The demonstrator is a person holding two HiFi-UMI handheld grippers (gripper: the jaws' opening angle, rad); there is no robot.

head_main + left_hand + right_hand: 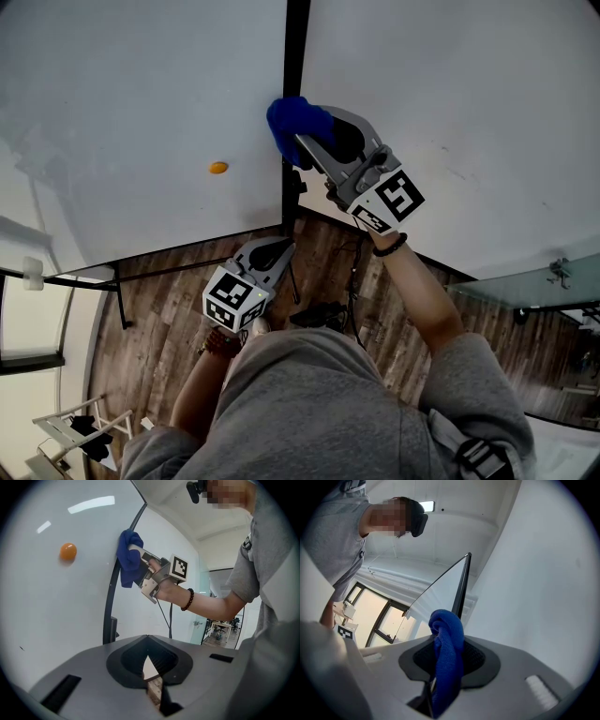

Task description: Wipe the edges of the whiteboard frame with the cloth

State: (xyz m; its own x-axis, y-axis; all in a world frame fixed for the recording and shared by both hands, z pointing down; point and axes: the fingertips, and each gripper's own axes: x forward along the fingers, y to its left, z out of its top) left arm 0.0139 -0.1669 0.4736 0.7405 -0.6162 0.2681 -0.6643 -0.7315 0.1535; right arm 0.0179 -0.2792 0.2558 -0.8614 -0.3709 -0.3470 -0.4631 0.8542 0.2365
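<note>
The whiteboard (141, 112) stands on the left, its black side frame (294, 56) running up the middle of the head view. My right gripper (314, 142) is shut on a bunched blue cloth (296, 124), which is pressed against that frame edge. In the right gripper view the cloth (447, 653) sticks out from the shut jaws of the right gripper (445, 641), with the frame (461, 588) just beyond. The left gripper (274, 251) hangs lower, below the board's bottom edge, holding nothing. In its own view the left gripper (149, 641) has jaws shut, and the cloth (127, 557) rests on the frame (111, 597) above.
An orange round magnet (217, 168) sticks to the board left of the frame. A white wall (450, 103) fills the right side. Below lie wooden floor (159, 319), black stand legs (120, 300) and cables (319, 314). A glass partition (534, 281) is at the right.
</note>
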